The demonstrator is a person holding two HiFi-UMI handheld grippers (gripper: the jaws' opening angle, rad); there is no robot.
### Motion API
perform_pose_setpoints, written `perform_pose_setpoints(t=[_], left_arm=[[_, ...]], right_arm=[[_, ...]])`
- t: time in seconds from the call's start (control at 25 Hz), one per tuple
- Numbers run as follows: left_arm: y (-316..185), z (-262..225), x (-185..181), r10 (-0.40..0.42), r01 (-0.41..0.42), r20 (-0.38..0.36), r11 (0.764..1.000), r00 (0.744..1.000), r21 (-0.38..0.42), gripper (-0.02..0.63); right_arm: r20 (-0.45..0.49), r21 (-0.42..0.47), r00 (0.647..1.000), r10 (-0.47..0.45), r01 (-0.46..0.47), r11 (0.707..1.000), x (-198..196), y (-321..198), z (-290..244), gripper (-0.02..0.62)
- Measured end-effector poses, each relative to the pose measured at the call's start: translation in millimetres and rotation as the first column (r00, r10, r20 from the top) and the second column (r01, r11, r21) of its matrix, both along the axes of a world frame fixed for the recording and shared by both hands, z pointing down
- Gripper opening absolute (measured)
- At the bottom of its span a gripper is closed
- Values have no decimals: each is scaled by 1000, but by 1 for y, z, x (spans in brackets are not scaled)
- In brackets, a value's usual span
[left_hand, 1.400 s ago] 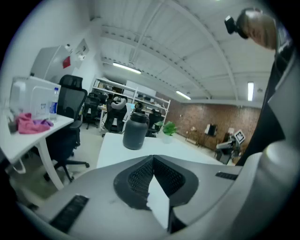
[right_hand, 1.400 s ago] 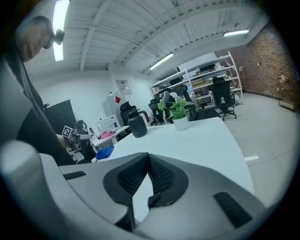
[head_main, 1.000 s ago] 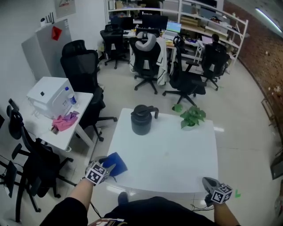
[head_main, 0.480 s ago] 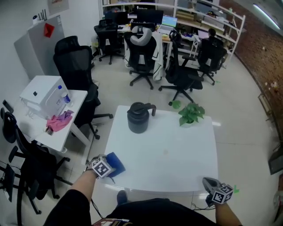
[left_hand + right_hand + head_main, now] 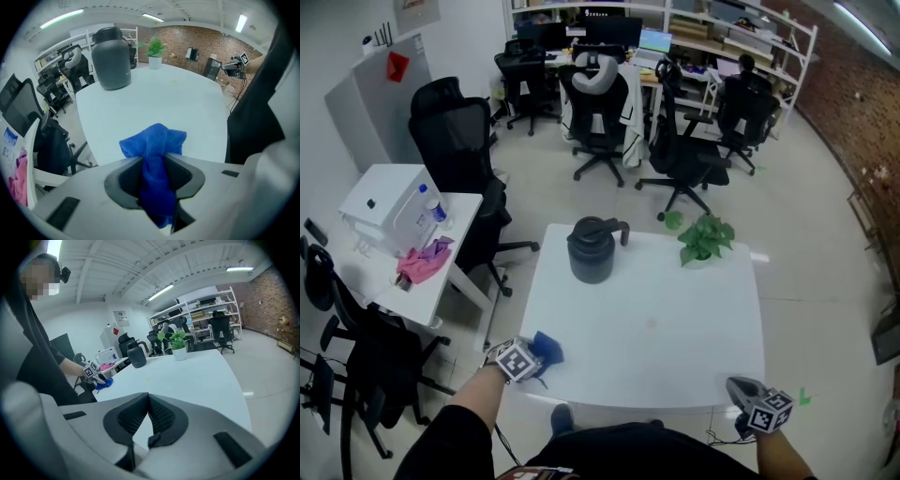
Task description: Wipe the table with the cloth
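Observation:
A blue cloth [image 5: 547,349] lies bunched at the near left corner of the white table [image 5: 675,337]. My left gripper [image 5: 534,357] is at that corner, its jaws closing with the cloth [image 5: 155,151] pinched between the pads; a fold sticks out ahead of the tips. At the table's near right corner my right gripper [image 5: 737,384] hangs just off the edge, away from the cloth. In the right gripper view its pads [image 5: 161,416] meet with nothing between them, and the left gripper [image 5: 93,373] with the cloth [image 5: 106,382] shows far off to the left.
A dark grey jug [image 5: 592,250] stands at the table's far left and a small potted plant [image 5: 705,242] at the far right. A side desk [image 5: 450,281] with a pink rag [image 5: 422,262] is to the left. Office chairs [image 5: 455,141] stand beyond.
The flat cloth at the table's corner has been gathered into a bunch between my left jaws. The right gripper has stayed in place.

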State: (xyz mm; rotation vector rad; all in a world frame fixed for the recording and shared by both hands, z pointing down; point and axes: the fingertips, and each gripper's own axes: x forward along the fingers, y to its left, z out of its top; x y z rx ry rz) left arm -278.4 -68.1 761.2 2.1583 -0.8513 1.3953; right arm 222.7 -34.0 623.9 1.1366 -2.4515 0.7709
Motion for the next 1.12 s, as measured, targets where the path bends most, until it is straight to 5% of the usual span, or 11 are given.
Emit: perform_pose_setpoints(t=[0.24,0.48,0.68,0.96,1.12], left_arm=[[-3,-7,10,18,-18,4,999,1000,39,66],[-69,-82,73,-57,102,-259,981,964,167,65],[-117,-117,149,-19,94,-349,976,937,199,64],[-137,-97,270,116,-69,-300,984,947,162,64],[-135,-57,321,214,-194,-209,975,954,109,63]], right_arm=[[16,-2,1000,7,-7,1000,2,-2,4,0],[42,5,999,34,-34,999,14,-3,5,0],[63,12,995,73,-74,997,33,4,1,0],[67,18,990,123,-125,992,66,21,-1,0],[61,3,986,157,-158,987,85,35,5,0]])
